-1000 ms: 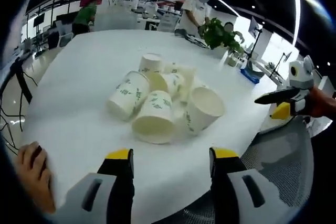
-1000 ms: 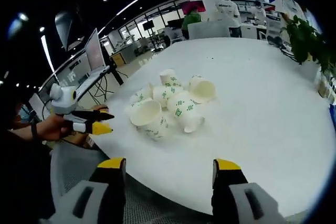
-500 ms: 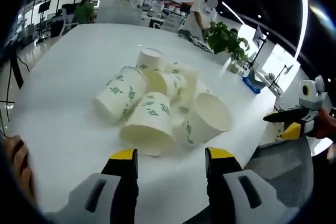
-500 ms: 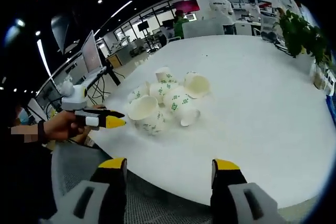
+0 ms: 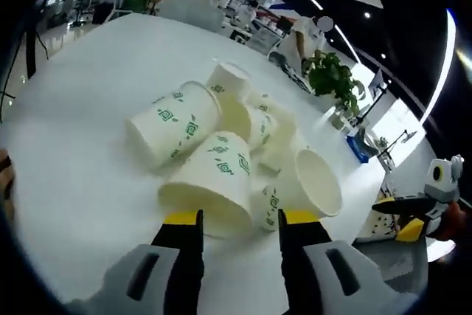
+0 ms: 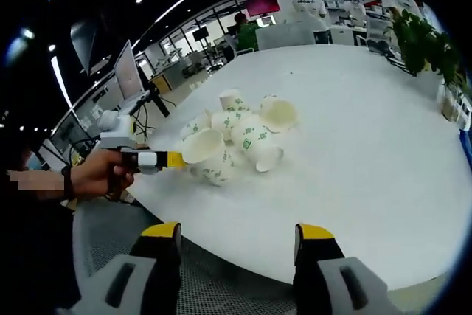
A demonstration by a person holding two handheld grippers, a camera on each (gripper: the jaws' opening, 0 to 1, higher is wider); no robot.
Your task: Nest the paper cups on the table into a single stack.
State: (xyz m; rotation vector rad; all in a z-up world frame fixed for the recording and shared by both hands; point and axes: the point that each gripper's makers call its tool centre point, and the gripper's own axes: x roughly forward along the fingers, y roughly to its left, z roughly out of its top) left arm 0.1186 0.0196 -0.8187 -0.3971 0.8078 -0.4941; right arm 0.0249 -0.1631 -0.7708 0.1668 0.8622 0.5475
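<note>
Left gripper view: nearest paper cup (image 5: 210, 186) just ahead of hand-held gripper (image 5: 237, 219).

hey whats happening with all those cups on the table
A person holds a gripper in each hand over a white table where a pile of paper cups lies tipped on its side, not yet stacked. The left gripper, open, is right at the nearest cup, its fingers at the rim. The right gripper hangs open off the table's edge.

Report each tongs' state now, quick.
Left tongs: open, empty, jaws just short of the nearest paper cup.
Right tongs: open, empty, back off the table edge.
</note>
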